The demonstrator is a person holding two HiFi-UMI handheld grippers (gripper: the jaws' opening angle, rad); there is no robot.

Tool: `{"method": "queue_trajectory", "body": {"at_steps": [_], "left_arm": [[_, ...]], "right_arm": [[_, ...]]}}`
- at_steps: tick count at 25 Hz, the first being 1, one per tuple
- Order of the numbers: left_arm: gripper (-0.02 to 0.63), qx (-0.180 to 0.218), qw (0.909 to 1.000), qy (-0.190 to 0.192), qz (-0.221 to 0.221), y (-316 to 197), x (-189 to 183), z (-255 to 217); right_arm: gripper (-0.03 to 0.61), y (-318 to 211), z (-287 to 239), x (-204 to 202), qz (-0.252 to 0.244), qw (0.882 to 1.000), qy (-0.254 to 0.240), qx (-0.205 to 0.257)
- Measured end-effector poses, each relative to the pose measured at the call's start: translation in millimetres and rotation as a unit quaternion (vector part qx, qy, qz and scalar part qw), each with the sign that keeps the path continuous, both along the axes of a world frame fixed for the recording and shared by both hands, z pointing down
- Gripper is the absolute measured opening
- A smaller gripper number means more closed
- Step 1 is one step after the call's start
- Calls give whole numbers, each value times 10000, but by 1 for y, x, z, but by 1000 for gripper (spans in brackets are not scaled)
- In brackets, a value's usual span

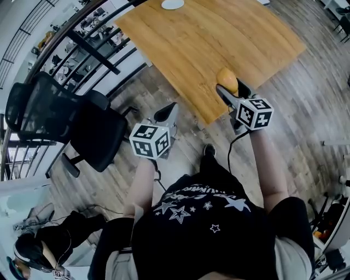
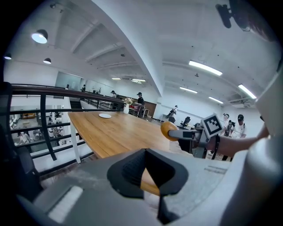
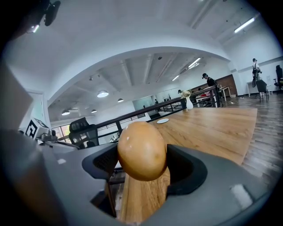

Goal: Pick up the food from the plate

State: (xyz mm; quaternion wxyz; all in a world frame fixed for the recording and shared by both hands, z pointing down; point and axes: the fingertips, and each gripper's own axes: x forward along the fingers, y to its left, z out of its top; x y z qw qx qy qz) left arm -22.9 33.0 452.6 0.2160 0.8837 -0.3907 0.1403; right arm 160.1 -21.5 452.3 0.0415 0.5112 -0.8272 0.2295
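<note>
as right gripper (image 1: 232, 87) pinches food (image 3: 141, 151) (left gripper (image 2: 146, 175) closed), it hovers over wooden table (image 1: 208, 44)

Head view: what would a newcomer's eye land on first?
A round orange-brown food item is clamped in the right gripper, held over the near edge of the wooden table. The white plate sits far off at the table's other end, and the left gripper hangs empty beside the table.
</note>
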Motion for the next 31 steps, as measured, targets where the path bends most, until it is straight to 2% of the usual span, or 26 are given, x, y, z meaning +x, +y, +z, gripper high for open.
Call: {"method": "queue_trajectory", "body": {"at_steps": [5, 14, 23, 31], "left_arm": [[2, -6, 10000, 94, 9, 36, -24, -4], [2, 135, 9996, 211, 147, 104, -47, -19], [2, 165, 9989, 266, 353, 154, -54, -18], [2, 90, 9982, 390, 438, 176, -54, -36]], "right_arm": [[345, 42, -9, -13, 261, 9996, -7, 57], [345, 116, -25, -27, 572, 9982, 94, 131], [345, 174, -24, -32, 829, 9965, 46, 104], [345, 200, -44, -46, 762, 9970, 132, 87]]}}
